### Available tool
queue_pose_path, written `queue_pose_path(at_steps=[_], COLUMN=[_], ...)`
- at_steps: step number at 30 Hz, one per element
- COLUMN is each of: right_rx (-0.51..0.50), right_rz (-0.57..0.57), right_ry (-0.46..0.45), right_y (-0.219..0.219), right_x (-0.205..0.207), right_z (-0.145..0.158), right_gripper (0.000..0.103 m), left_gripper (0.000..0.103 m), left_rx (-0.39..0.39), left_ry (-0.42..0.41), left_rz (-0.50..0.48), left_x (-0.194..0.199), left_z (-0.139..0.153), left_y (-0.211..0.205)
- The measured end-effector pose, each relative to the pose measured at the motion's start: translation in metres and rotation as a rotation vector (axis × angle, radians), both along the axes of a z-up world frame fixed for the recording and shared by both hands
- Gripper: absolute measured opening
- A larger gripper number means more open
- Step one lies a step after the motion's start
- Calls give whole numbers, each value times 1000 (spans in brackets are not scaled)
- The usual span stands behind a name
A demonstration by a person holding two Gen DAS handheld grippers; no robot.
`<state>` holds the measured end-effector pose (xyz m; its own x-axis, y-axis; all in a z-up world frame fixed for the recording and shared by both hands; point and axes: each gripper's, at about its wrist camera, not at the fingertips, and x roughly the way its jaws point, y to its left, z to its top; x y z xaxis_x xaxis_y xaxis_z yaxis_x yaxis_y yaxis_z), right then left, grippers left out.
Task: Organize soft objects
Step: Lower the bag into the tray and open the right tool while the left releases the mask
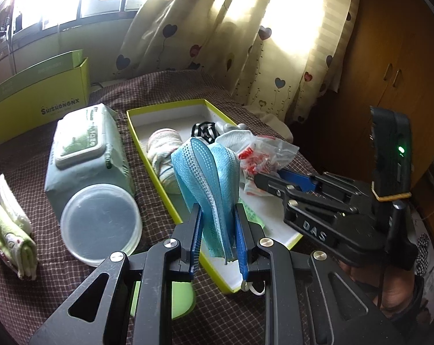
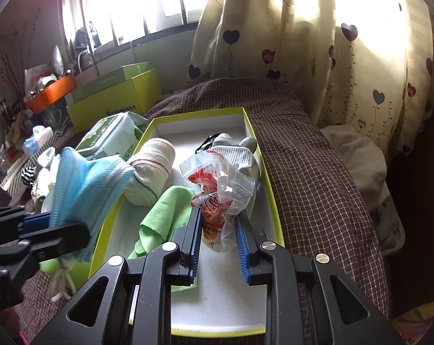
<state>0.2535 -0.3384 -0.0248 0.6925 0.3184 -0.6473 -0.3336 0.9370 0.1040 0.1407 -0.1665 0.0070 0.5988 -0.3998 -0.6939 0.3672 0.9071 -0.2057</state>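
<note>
One blue mask (image 1: 208,178) was pinched in the left tool (image 1: 217,230), held above the box's (image 1: 165,169) near edge. One crinkled packet (image 2: 217,195) was clamped in the right tool (image 2: 218,238), over that box, which held one rolled towel (image 2: 150,169), one green cloth (image 2: 165,212) and one grey sock (image 2: 237,152).

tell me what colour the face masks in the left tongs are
Light blue face masks, clearest in the left wrist view.

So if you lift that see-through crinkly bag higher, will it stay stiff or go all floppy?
Probably floppy: the plastic bag is already crumpled and bunched between the right gripper fingers. It looks light, since thin film holds its shape above them. It might be slippery too, because the surface looks shiny.
</note>
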Motion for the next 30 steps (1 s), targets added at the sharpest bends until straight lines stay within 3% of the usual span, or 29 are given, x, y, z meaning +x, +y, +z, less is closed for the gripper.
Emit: queue_pose_path(at_steps=[7,11,19,30], right_rx=[-70,-67,-44,-24], right_rz=[25,28,-18,-39], right_ry=[38,12,-30,-57], right_y=[0,0,-10,-15], right_x=[-14,-20,-26,-34], right_z=[-10,-8,3,15], right_gripper=[26,42,42,42], left_gripper=[22,24,34,34], left_rx=[-3,-24,-31,-43], left_ry=[40,54,37,-16], left_rz=[-14,-30,-10,-21], left_x=[10,14,18,6], left_z=[-11,-15,-14,-2], left_y=[-11,-14,-13,-12])
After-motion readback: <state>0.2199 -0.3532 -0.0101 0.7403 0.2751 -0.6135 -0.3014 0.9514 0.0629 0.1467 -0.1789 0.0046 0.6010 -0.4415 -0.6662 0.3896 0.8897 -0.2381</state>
